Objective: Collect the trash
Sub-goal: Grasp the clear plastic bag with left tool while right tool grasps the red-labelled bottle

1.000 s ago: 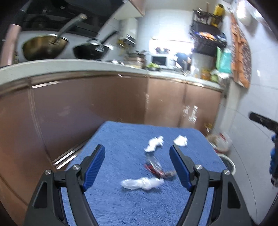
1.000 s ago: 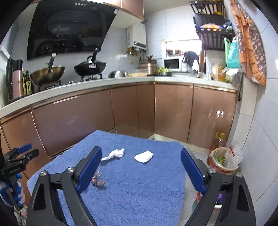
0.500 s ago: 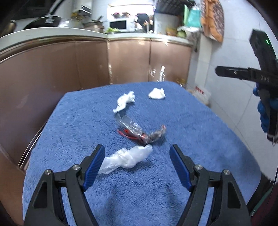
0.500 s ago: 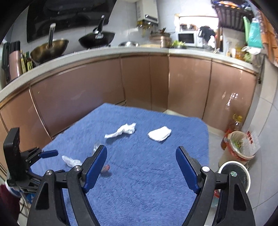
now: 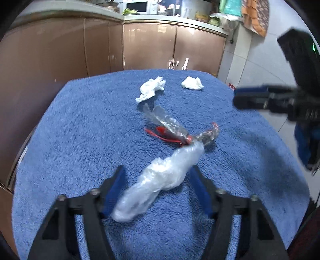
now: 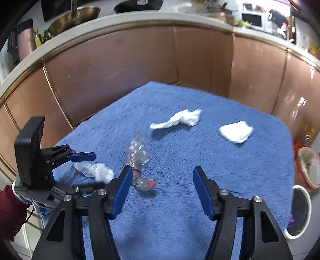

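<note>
Left gripper [image 5: 157, 187]: jaws apart, straddling the near end of a white plastic bag [image 5: 160, 180]. Contact between pads and bag cannot be told; frame is blurred. The bag lies diagonally on the blue towel [image 5: 80, 140], near its front edge, far end touching a clear wrapper [image 5: 170, 124] with red trim at mid-towel.

Right gripper [image 6: 163, 188]: jaws apart, holding nothing, low over the towel's front half. Its left finger [image 6: 122, 190] sits just beside the wrapper's red-tipped end in the right wrist view. From that view the left gripper [image 6: 80, 170] shows at the towel's left edge, blue fingers either side of the bag [image 6: 94, 170].

Further out, toward the towel's far edge: a twisted tissue [image 5: 151, 89], left of centre, and a flatter tissue wad [image 5: 192, 83] to its right, the two apart. Both well apart from either gripper.

Off the towel's right edge, on the floor: a white bin [image 6: 300, 212] with dark lining, and behind it a basket [image 6: 308, 166] holding scraps.

Beyond the towel: brown cabinets [image 6: 140, 60] under a pale counter [image 6: 100, 26], carrying a wok [image 6: 74, 18] and a microwave [image 6: 252, 19].
</note>
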